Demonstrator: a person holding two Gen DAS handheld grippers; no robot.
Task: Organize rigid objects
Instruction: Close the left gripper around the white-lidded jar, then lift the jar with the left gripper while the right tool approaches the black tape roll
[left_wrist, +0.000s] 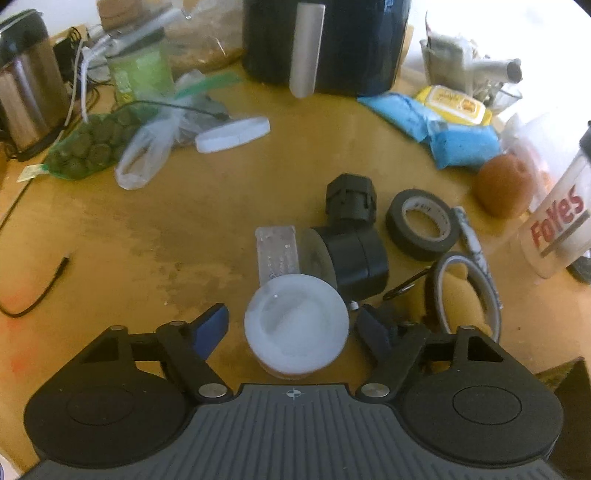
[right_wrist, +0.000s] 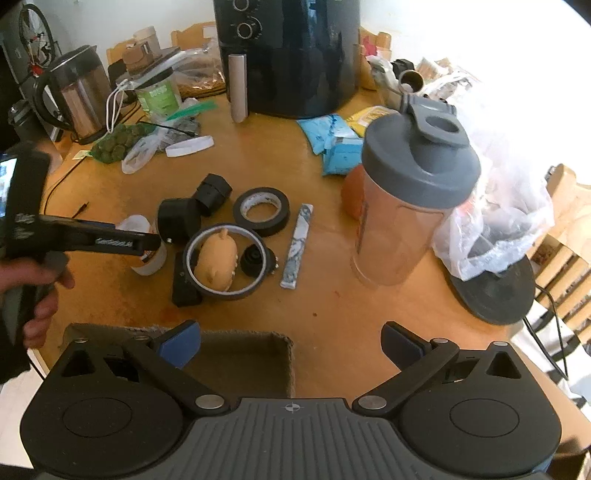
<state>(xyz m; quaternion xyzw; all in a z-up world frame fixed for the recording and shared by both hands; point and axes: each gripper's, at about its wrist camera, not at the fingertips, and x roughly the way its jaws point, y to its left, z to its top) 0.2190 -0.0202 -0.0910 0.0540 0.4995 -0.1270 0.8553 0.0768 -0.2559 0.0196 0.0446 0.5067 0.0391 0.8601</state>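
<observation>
The right gripper (right_wrist: 290, 345), jaws wide with nothing between them, hangs over a wooden table (right_wrist: 332, 295) above a cardboard box (right_wrist: 258, 354), while the left gripper (right_wrist: 147, 243) reaches to a white-capped jar (right_wrist: 147, 254) beside a tape roll (right_wrist: 261, 211).

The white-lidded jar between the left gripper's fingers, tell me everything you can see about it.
The jar is small and round with a white, slightly dished plastic lid; a brownish band shows just below the lid, and in the right wrist view its side looks pale with a dark label patch. It stands upright on the wooden table, just in front of a black cylindrical part and a clear flat packet. The left gripper straddles it; small gaps show beside both pads, so it is not yet pinched.
</observation>
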